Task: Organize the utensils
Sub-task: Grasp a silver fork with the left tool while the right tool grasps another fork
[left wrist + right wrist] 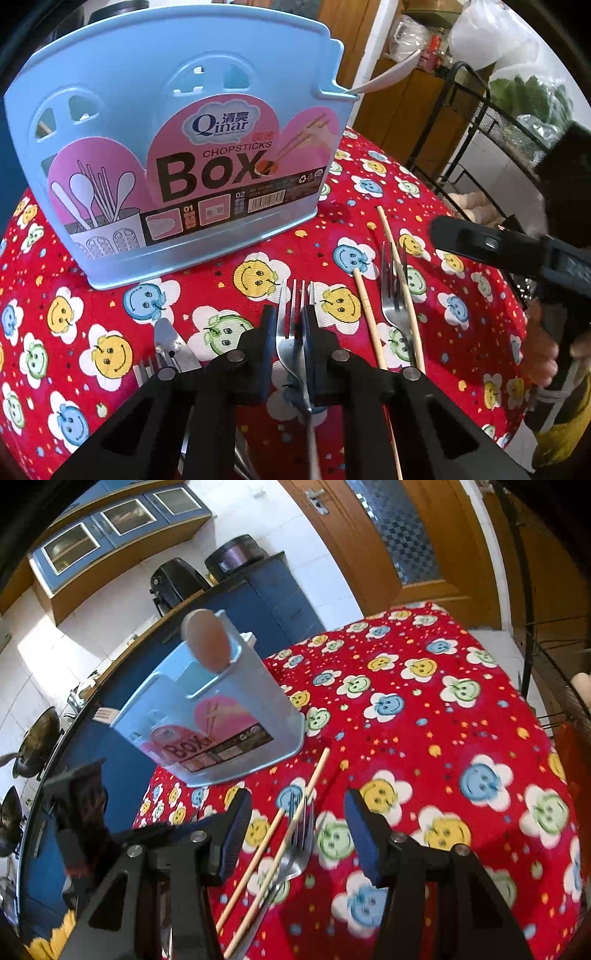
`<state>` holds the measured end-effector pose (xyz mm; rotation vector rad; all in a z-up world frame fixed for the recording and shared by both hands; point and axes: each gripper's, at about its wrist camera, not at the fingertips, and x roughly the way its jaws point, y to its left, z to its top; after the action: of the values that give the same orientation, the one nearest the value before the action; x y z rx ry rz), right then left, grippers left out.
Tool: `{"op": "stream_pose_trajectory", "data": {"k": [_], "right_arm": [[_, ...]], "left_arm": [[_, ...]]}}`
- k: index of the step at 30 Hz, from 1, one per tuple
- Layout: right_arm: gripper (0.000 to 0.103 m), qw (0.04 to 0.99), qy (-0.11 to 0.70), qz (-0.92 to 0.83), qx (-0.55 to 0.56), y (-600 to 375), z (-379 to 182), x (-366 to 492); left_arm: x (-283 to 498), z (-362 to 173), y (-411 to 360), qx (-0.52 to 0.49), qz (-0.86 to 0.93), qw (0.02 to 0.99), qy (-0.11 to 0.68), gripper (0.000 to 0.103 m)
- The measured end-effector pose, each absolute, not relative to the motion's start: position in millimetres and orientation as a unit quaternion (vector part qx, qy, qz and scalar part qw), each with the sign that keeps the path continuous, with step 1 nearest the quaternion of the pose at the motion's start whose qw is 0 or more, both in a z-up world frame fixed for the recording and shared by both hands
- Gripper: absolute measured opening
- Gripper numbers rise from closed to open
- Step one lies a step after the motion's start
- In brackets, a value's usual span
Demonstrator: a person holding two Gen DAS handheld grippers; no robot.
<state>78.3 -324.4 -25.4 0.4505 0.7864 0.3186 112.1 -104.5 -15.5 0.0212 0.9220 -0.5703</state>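
Left gripper point(289, 325) clamps a fork point(291, 332); right gripper point(295, 834) gapes wide.

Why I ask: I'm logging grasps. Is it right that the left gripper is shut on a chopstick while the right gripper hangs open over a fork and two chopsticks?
Not quite. In the left wrist view the left gripper is shut on a fork, not a chopstick. The rest holds: the right gripper hangs open over the second fork and two chopsticks.
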Motion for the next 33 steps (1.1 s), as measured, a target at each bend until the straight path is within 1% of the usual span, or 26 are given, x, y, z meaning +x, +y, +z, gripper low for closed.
{"op": "stream_pose_trajectory", "data": {"k": [1, 3, 5, 6, 13, 15, 16, 17, 19, 20, 21, 22, 24, 26, 29, 31, 33], "right_arm": [[0.056, 0.884, 0.384, 0.154, 0.22, -324, -27, 84], [0.056, 0.88, 0.393, 0.152, 0.218, -321, -29, 93], [0.051, 0.88, 0.4, 0.149, 0.207, -316, -30, 101], [0.05, 0.88, 0.403, 0.149, 0.203, -313, -31, 104], [0.045, 0.873, 0.424, 0.136, 0.201, -308, -39, 117], [0.038, 0.871, 0.427, 0.137, 0.202, -308, -42, 119], [0.029, 0.869, 0.428, 0.139, 0.204, -308, -43, 119], [0.017, 0.868, 0.427, 0.144, 0.207, -309, -44, 119], [0.016, 0.869, 0.422, 0.15, 0.21, -310, -44, 119], [0.011, 0.871, 0.417, 0.153, 0.21, -310, -43, 117], [0.01, 0.873, 0.41, 0.157, 0.209, -310, -41, 116], [0.009, 0.875, 0.405, 0.16, 0.21, -310, -40, 114], [0.009, 0.879, 0.394, 0.167, 0.211, -310, -35, 111], [0.009, 0.883, 0.385, 0.169, 0.21, -310, -31, 109], [0.009, 0.885, 0.373, 0.182, 0.212, -310, -26, 106], [0.009, 0.886, 0.365, 0.189, 0.213, -310, -23, 103], [0.009, 0.887, 0.363, 0.194, 0.211, -308, -21, 104]], "left_arm": [[111, -15, -103, 0.005, -0.269, 0.858, 0.437, 0.008], [109, -13, -100, -0.005, -0.266, 0.861, 0.434, 0.007], [108, -11, -96, -0.016, -0.266, 0.863, 0.43, 0.004], [107, -10, -95, -0.019, -0.265, 0.863, 0.43, 0.003], [107, -9, -95, -0.017, -0.268, 0.86, 0.434, 0.003], [106, -9, -95, -0.02, -0.272, 0.857, 0.436, 0.003], [106, -9, -95, -0.023, -0.274, 0.856, 0.437, 0.004], [106, -9, -94, -0.025, -0.274, 0.856, 0.438, 0.004], [107, -9, -94, -0.027, -0.274, 0.855, 0.439, 0.004], [107, -9, -94, -0.027, -0.274, 0.855, 0.44, 0.004], [107, -9, -94, -0.028, -0.275, 0.854, 0.44, 0.004], [108, -9, -94, -0.028, -0.275, 0.854, 0.441, 0.004], [109, -10, -94, -0.032, -0.276, 0.85, 0.447, 0.01], [110, -12, -94, -0.036, -0.276, 0.847, 0.453, 0.012], [109, -14, -96, -0.036, -0.277, 0.846, 0.454, 0.014], [109, -14, -97, -0.035, -0.28, 0.845, 0.454, 0.019], [110, -15, -101, -0.036, -0.286, 0.841, 0.457, 0.028]]}}
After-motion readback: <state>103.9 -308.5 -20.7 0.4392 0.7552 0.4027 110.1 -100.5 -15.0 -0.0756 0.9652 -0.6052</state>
